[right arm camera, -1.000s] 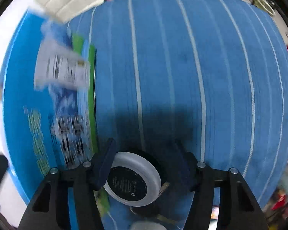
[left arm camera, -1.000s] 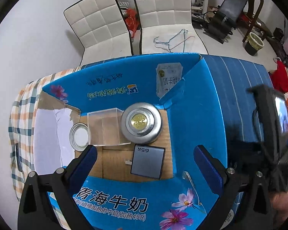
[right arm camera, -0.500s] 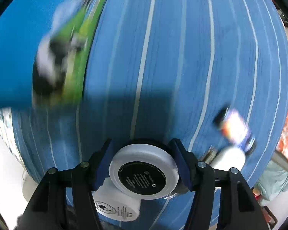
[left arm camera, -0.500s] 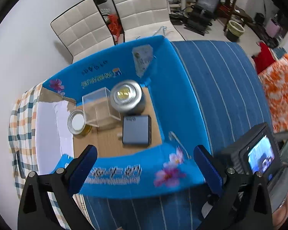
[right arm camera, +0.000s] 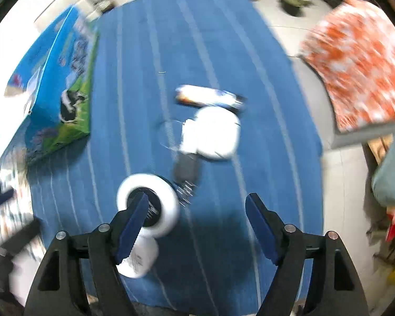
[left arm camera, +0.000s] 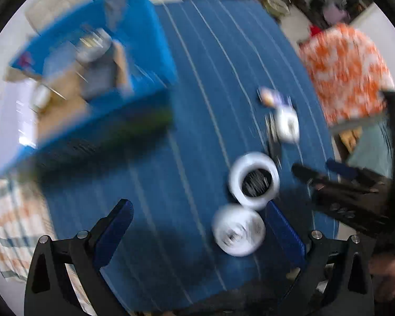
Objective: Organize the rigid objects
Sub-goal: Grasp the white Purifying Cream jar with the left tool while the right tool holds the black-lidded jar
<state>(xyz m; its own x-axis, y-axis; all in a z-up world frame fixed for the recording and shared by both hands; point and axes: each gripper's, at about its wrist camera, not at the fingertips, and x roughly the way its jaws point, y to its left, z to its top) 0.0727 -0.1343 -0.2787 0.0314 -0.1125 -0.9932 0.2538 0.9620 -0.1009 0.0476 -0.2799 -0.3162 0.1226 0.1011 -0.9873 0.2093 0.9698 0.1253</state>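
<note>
A white disc with a black centre (right arm camera: pixel 168 205) shows on the blue striped cloth (right arm camera: pixel 144 92), partly behind my right gripper's left finger (right arm camera: pixel 131 223). My right gripper (right arm camera: pixel 196 226) points down over the cloth. Its jaws are opening and nothing is pressed between the pads. A white jar (right arm camera: pixel 139 263) lies just below the disc. In the left wrist view the disc (left arm camera: pixel 254 180) and jar (left arm camera: pixel 238 233) sit by the right finger of my open, empty left gripper (left arm camera: pixel 200 233). The blue carton (left arm camera: pixel 92 79) at upper left holds several blurred items.
Farther out on the cloth lie a white rounded case (right arm camera: pixel 213 131), a small packet (right arm camera: pixel 208 97) and a dark comb-like piece (right arm camera: pixel 185 168). An orange patterned fabric (right arm camera: pixel 360 60) lies beyond the cloth's right edge. A checked cloth (left arm camera: pixel 10 210) lies at the left.
My left gripper has swung from above the carton to over the cloth by the white items. My right gripper's jaws have spread off the white disc, which was gripped before.
</note>
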